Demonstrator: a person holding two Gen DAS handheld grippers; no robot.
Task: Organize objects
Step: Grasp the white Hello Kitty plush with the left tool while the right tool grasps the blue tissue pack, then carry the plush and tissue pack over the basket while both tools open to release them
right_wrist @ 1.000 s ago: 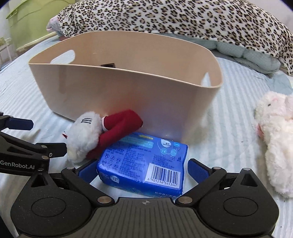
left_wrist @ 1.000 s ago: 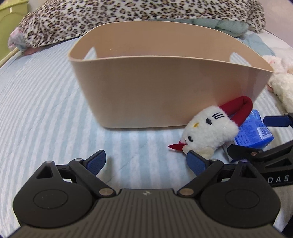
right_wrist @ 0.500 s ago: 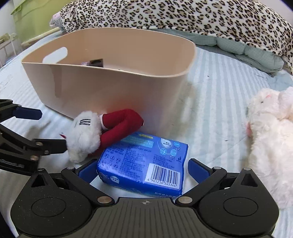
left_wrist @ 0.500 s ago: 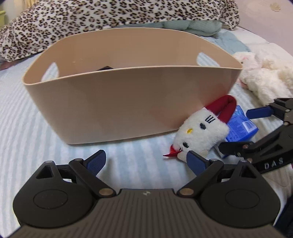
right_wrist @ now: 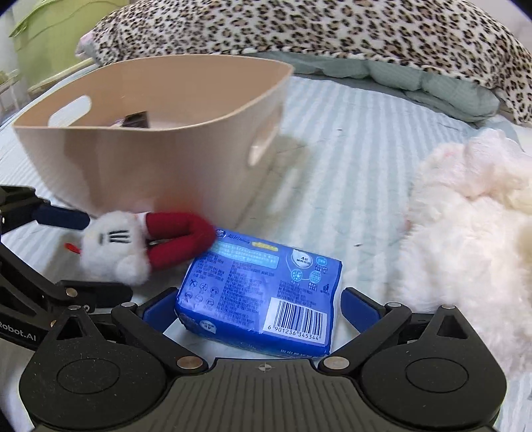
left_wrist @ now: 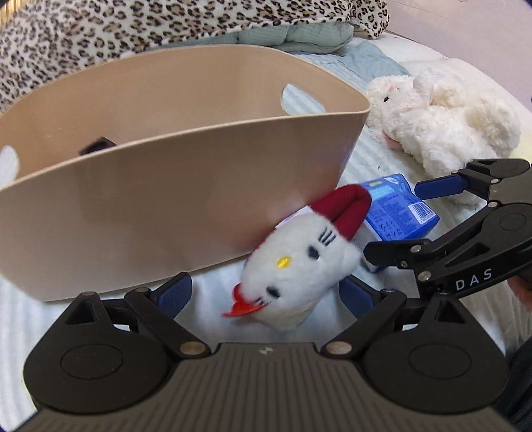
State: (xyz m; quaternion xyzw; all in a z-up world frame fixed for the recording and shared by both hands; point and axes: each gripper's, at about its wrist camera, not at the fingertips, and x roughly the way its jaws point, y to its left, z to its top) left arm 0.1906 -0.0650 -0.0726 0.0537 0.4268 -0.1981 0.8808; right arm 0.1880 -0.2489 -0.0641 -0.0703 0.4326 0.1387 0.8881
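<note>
A white cat plush with a red bow (left_wrist: 299, 259) lies on the striped bed against the beige bin (left_wrist: 159, 199). My left gripper (left_wrist: 266, 295) is open with the plush between its fingers. A blue packet (right_wrist: 262, 292) lies next to the plush (right_wrist: 133, 246). My right gripper (right_wrist: 259, 309) is open with the packet between its fingers; it shows in the left wrist view too (left_wrist: 415, 222). The bin (right_wrist: 149, 156) holds a dark small object (right_wrist: 134, 120).
A large fluffy white plush (right_wrist: 472, 232) lies right of the packet, also in the left wrist view (left_wrist: 439, 126). A leopard-print blanket (right_wrist: 332, 26) and green quilt (right_wrist: 432, 83) lie behind the bin. A green box (right_wrist: 43, 40) stands far left.
My left gripper has swung right and moved in, so the cat plush now sits between its fingers. My right gripper has stayed open around the blue packet.
</note>
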